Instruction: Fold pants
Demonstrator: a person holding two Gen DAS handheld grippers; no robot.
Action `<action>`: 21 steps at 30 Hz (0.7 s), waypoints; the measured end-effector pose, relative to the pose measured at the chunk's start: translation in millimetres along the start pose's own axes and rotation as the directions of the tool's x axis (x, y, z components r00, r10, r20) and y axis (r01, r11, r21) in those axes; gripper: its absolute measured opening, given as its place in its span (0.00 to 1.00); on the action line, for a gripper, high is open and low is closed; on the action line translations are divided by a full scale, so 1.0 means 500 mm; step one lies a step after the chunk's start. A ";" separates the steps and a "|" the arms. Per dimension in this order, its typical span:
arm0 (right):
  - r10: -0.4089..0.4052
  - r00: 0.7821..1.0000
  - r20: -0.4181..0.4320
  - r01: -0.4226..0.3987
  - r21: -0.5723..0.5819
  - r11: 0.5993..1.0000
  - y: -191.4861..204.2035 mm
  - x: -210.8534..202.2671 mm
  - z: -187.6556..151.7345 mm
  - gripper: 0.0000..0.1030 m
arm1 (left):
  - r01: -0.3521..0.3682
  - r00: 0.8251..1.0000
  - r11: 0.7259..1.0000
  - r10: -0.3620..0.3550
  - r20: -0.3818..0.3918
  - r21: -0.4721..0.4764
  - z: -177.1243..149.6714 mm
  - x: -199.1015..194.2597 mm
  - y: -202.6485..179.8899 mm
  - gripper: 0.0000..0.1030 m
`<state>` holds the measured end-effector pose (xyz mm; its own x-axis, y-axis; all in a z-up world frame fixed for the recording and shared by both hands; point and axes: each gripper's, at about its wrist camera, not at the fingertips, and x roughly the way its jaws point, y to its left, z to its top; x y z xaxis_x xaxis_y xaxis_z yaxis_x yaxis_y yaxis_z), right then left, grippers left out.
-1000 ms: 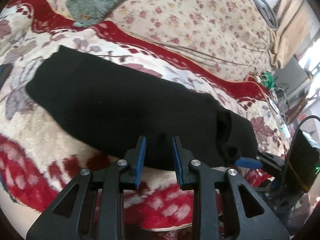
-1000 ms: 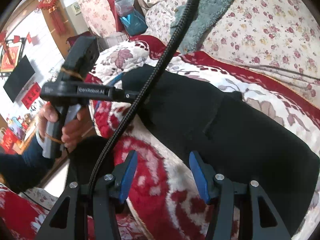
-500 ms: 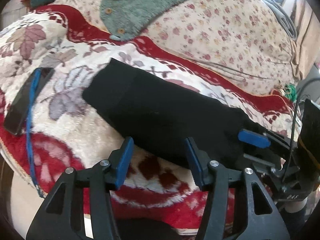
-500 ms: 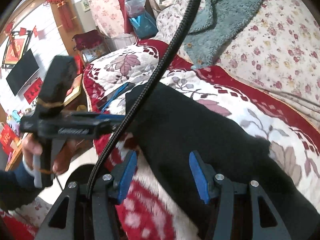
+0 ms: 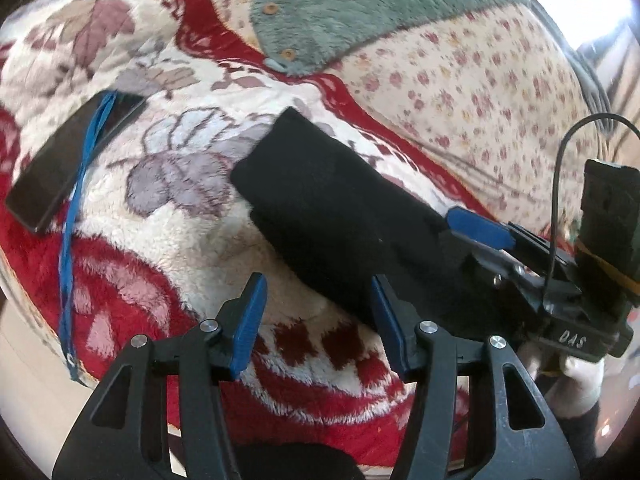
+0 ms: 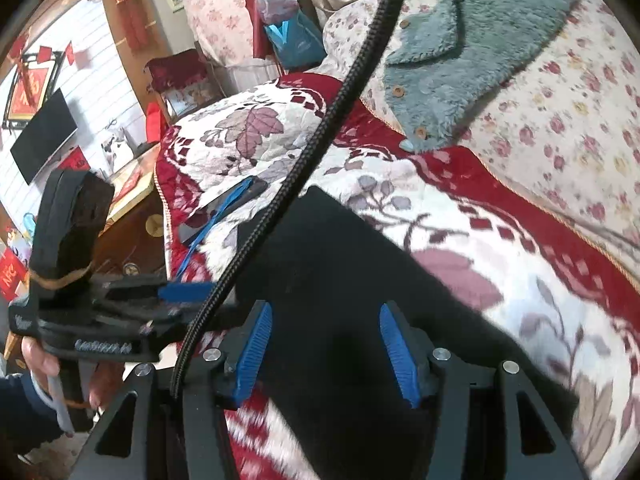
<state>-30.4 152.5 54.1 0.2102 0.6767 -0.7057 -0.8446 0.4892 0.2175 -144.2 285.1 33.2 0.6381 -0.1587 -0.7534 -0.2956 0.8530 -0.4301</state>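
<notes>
The black pants [image 5: 336, 216] lie folded into a long strip on the red and white fleece blanket [image 5: 168, 240]; in the right wrist view they [image 6: 360, 280] run from the centre to the lower right. My left gripper [image 5: 316, 320] is open and empty, just off the pants' near edge. My right gripper [image 6: 324, 356] is open over the pants, with black cloth between its jaws but not pinched. The right gripper shows in the left wrist view [image 5: 480, 232] at the pants' right end. The left gripper shows in the right wrist view [image 6: 184, 292].
A dark phone [image 5: 68, 160] with a blue lanyard [image 5: 76, 216] lies on the blanket to the left. A grey-green fleece garment [image 5: 360, 4] lies on the floral bedding [image 5: 480, 92] behind. A black braided cable [image 6: 320, 140] crosses the right wrist view. The bed edge runs along the front.
My left gripper has opened and drawn back left off the pants. My right gripper has moved in over the pants. The pants now lie as a shorter strip.
</notes>
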 end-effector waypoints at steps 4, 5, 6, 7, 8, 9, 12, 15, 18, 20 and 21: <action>0.019 1.000 -0.019 -0.019 -0.020 1.000 0.004 0.044 0.046 0.61 | 0.045 0.999 0.994 -0.043 0.026 -0.096 0.013 0.007 0.029 0.60; 0.013 0.999 -0.029 -0.014 -0.048 0.999 0.009 0.061 0.062 0.61 | 0.056 0.998 0.992 -0.053 0.029 -0.111 0.016 0.011 0.032 0.62; 0.004 0.999 -0.035 -0.006 -0.066 0.998 0.011 0.074 0.074 0.61 | 0.061 0.998 0.991 -0.058 0.032 -0.115 0.021 0.014 0.032 0.62; -0.003 0.999 -0.042 -0.001 -0.082 0.997 0.013 0.086 0.086 0.61 | 0.062 0.998 0.992 -0.059 0.032 -0.110 0.025 0.020 0.029 0.62; -0.006 0.998 -0.056 0.000 -0.101 0.995 0.014 0.106 0.102 0.61 | 0.064 0.998 0.993 -0.062 0.027 -0.103 0.029 0.025 0.027 0.62; -0.011 0.998 -0.068 0.003 -0.108 0.994 0.013 0.119 0.112 0.61 | 0.069 0.998 0.993 -0.068 0.016 -0.096 0.033 0.034 0.024 0.62; -0.023 0.992 -0.127 0.006 -0.130 0.991 0.006 0.176 0.140 0.61 | 0.065 0.998 0.993 -0.065 -0.003 -0.101 0.039 0.056 0.026 0.62; 0.023 0.981 -0.194 -0.047 -0.121 0.992 -0.010 0.229 0.148 0.60 | 0.088 0.996 0.986 -0.090 -0.002 -0.140 0.050 0.068 0.041 0.62; 0.123 0.973 -0.194 -0.137 -0.058 0.989 -0.031 0.260 0.150 0.41 | 0.137 0.991 0.975 -0.132 0.038 -0.176 0.056 0.072 0.057 0.62; 0.121 0.970 -0.212 -0.141 -0.082 0.987 -0.024 0.274 0.142 0.34 | 0.153 0.988 0.977 -0.149 0.040 -0.148 0.059 0.077 0.053 0.53; 0.129 0.970 -0.204 -0.150 -0.090 0.985 -0.022 0.269 0.141 0.30 | 0.164 0.986 0.977 -0.161 0.032 -0.135 0.062 0.081 0.051 0.38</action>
<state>41.7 277.1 4.2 -0.0055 0.6080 -0.7939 -0.9072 0.3309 0.2597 -103.8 315.9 7.0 0.6998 -0.2781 -0.6580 -0.2801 0.7405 -0.6109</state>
